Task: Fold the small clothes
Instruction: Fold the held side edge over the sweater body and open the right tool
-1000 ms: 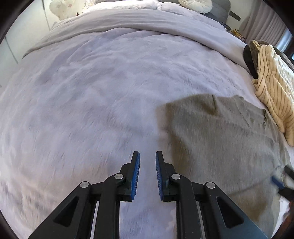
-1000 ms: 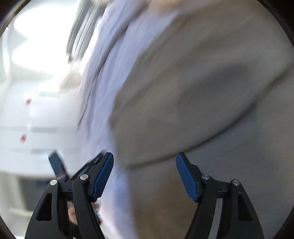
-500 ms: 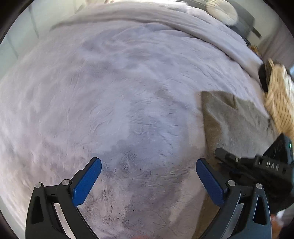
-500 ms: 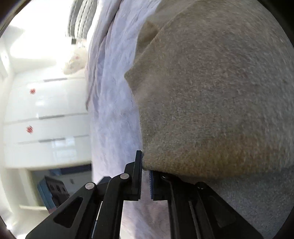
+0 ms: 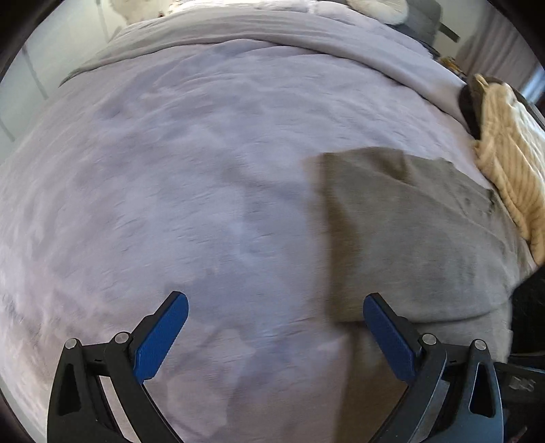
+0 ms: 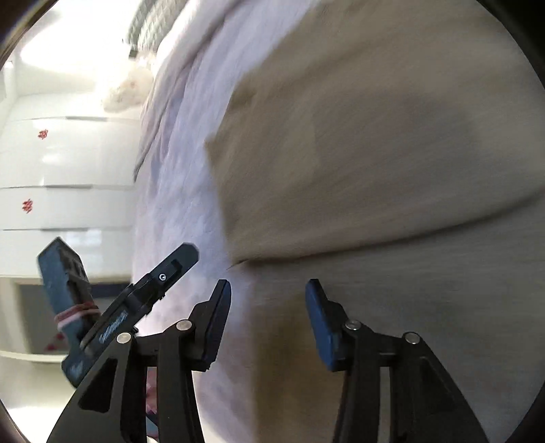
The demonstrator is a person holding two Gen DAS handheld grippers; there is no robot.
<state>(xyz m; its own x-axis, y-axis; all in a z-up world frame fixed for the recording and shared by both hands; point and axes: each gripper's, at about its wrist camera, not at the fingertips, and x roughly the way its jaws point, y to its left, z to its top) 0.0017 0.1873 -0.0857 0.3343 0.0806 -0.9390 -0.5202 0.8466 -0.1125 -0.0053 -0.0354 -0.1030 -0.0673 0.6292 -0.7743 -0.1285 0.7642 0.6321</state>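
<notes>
A grey-brown small garment lies folded on the lilac bed cover, to the right in the left wrist view. It fills most of the right wrist view, with a folded upper layer over a lower one. My left gripper is open and empty, low over the cover, its right finger near the garment's near left corner. My right gripper is open and empty, just off the garment's folded edge. The left gripper's finger shows in the right wrist view.
A cream striped garment lies at the bed's right edge beside a dark object. Pillows sit at the head of the bed. White cabinets stand past the bed's side.
My right gripper, shut on the garment's edge half a second ago, has opened and let it go. My left gripper opened wide earlier and has shifted back toward the garment's left corner.
</notes>
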